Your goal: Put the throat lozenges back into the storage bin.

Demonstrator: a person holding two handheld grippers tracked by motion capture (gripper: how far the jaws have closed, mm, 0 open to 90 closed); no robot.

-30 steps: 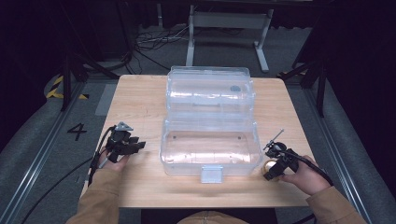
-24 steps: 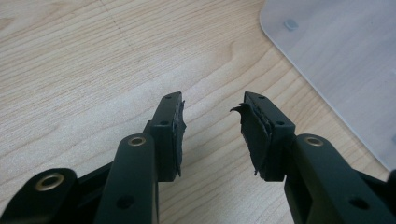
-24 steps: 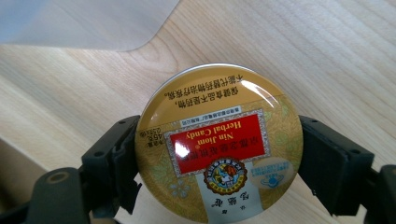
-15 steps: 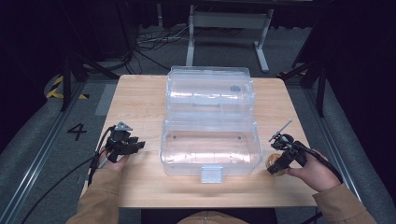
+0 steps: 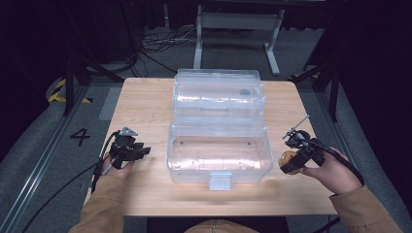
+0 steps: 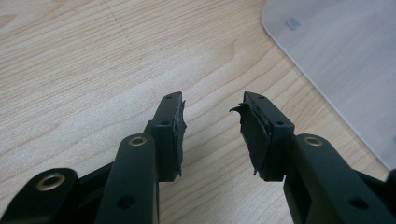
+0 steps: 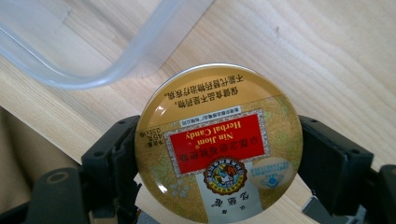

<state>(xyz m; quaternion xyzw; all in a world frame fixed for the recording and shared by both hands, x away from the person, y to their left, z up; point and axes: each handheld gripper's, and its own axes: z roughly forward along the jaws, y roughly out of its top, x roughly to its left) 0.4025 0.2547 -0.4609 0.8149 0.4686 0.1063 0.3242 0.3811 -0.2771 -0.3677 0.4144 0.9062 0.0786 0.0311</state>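
While the clear plastic box stands open in the middle of the desk, we see the right tongs clamped on a round gold candy tin, one black jaw pressed to each side of its rim, held just to the right of the box's front half. In the right gripper view the tin's red label reads upside down, and a rounded corner of the box lies beyond it on the wood. The left tongs stand wide apart with nothing between them, hovering low over bare wood just left of the box, whose frosted corner shows at the upper right of the left gripper view; the torn black padding on its jaws touches nothing. Against the picture from a second ago, the right tongs have lifted the tin higher beside the box, and the hand now sits further from the desk's front edge, while the left tongs have kept their place. The box has not shifted. The desk is pale wood grain; beyond the box lie grey floor, a metal stand, loose cables and a dark room.
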